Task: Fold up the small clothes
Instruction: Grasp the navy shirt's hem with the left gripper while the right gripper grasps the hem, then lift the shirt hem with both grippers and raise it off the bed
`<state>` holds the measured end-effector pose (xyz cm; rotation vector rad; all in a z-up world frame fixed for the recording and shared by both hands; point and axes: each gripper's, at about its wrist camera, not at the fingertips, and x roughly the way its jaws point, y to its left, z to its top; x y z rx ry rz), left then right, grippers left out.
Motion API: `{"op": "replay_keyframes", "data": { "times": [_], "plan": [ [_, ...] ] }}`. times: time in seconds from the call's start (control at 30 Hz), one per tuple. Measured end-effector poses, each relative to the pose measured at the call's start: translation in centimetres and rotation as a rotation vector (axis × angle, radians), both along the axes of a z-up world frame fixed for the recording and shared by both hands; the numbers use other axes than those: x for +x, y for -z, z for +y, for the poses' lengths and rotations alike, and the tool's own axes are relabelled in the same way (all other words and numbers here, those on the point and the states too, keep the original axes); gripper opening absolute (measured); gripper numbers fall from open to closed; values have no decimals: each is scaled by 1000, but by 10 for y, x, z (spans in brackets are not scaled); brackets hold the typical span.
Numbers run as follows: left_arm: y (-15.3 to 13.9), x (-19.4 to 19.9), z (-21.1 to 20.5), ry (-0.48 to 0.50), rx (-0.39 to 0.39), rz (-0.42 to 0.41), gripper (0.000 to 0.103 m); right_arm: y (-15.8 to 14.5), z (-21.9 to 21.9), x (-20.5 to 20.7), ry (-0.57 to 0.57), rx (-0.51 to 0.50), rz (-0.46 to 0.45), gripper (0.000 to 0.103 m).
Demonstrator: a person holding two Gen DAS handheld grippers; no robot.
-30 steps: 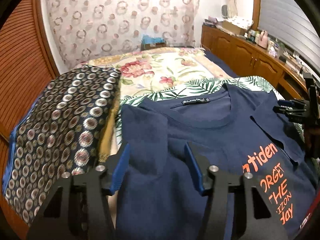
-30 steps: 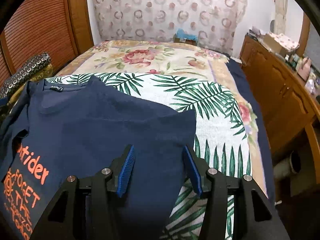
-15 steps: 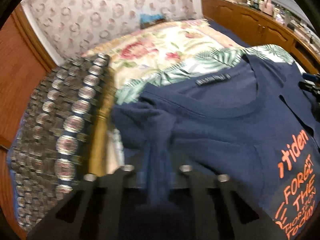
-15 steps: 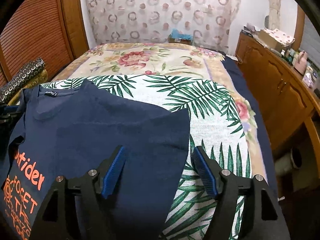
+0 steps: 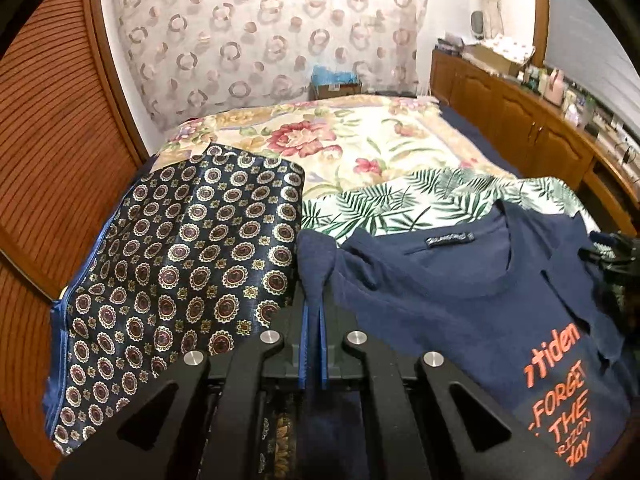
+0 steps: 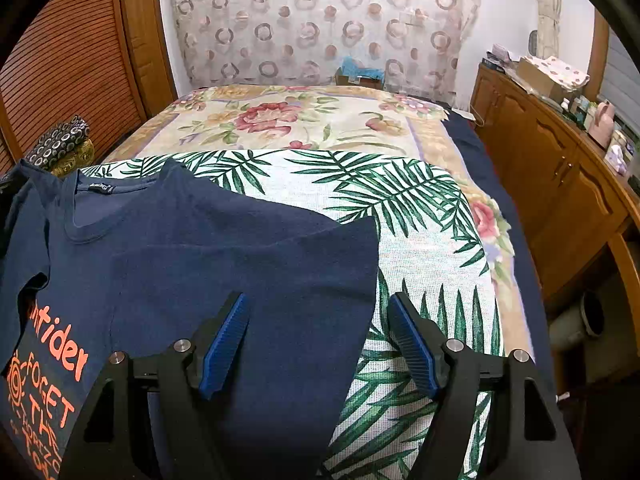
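A navy T-shirt with orange lettering lies face up on the palm-print cloth on the bed; it also shows in the right wrist view. My left gripper is shut on the shirt's left sleeve and holds it pinched up between the blue pads. My right gripper is open, its jaws wide apart over the shirt's right side edge, holding nothing. The right gripper appears as a dark shape at the right edge of the left wrist view.
A folded dark patterned cloth lies to the left of the shirt. A slatted wooden wardrobe stands on the left. A wooden cabinet with clutter runs along the right, past the bed edge. The floral bedspread stretches beyond.
My left gripper closed on the left sleeve and raised it. My right gripper opened wider and drew back slightly over the shirt's right edge.
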<state>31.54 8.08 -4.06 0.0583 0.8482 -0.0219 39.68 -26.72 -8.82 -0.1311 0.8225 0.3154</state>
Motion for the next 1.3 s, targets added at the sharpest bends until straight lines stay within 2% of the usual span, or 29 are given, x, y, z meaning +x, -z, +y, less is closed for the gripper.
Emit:
{"op": "replay_keyframes", "data": {
  "times": [0.27,0.63,0.73,0.8,0.83,0.93,1.1,1.3],
  "plan": [
    [-5,-3,-8,25,-20,-27,5,0,-1,0,-1,4,1,75],
    [-21,-18,-23,62,-50,-83,5,-2,-24,20,30,101,49,73],
    [-22,-21,-24,68,-59,-89,5,-2,-11,21,-7,47,36,57],
    [-24,-25,-25,70,-66,-93,5,-3,3,16,-64,-16,22,20],
    [-25,-28,-26,76,-76,-99,5,-4,12,13,-96,-41,18,14],
    [-32,-38,-30,89,-101,-121,5,-6,25,5,-127,-100,-2,8],
    [-45,-60,-34,102,-126,-159,5,-30,15,-16,-130,7,-53,6],
    [-64,-102,-32,99,-145,-221,5,-64,0,-68,-150,88,-149,6]
  ]
}}
